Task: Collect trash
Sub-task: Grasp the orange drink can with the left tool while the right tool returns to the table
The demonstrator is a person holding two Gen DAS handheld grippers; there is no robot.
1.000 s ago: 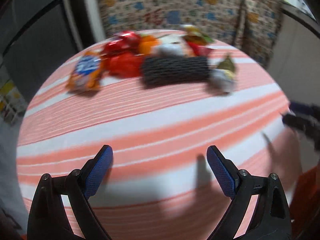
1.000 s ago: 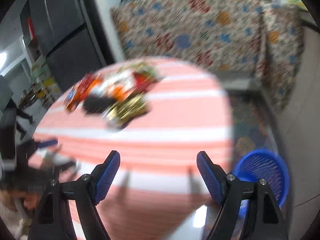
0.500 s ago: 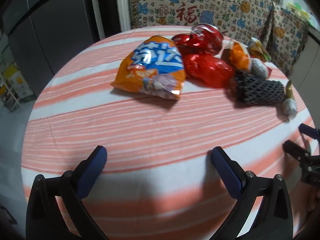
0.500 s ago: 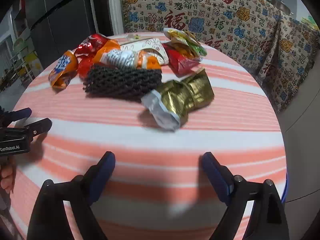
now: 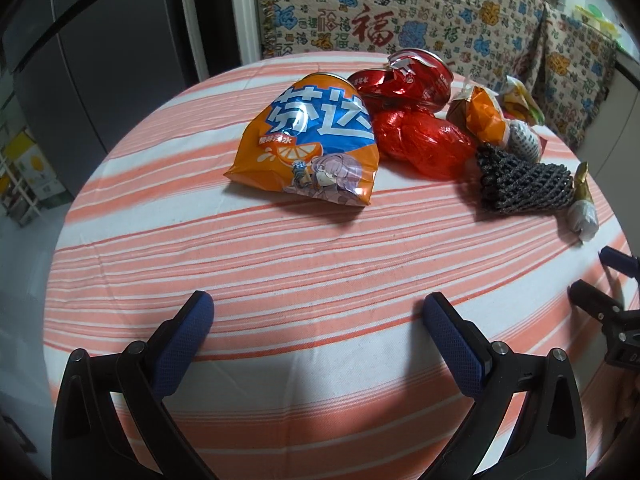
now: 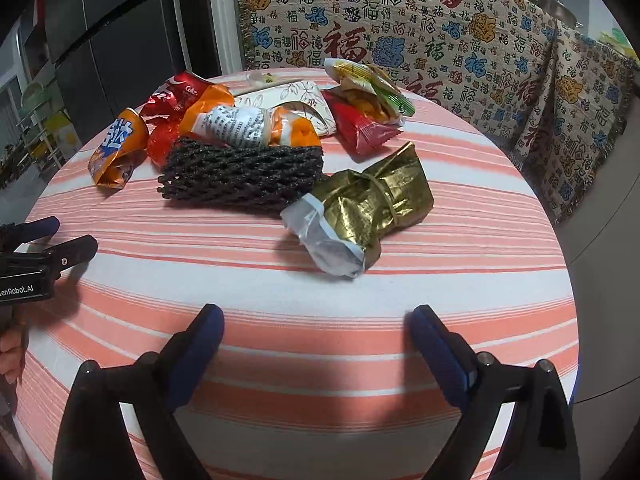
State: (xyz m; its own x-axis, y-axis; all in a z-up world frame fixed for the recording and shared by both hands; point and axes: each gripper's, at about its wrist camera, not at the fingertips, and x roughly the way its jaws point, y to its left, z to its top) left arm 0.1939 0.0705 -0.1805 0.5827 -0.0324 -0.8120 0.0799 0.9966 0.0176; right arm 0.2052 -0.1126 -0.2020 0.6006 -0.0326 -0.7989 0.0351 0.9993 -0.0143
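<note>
Short of the trash pile (image 6: 256, 148) mid-table, left gripper (image 5: 318, 316) sat wide and empty, right gripper (image 6: 316, 330) was opening, nothing between, probably staged to grab the gold wrapper (image 6: 360, 212) nearest it.

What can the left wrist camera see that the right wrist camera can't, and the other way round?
Only the left wrist view shows the orange crushed drink can's full blue label. Only the right wrist view shows the white floral tissue pack and the whole crumpled gold foil wrapper. Both show the black foam fruit net and the orange-and-white striped tablecloth.
</note>
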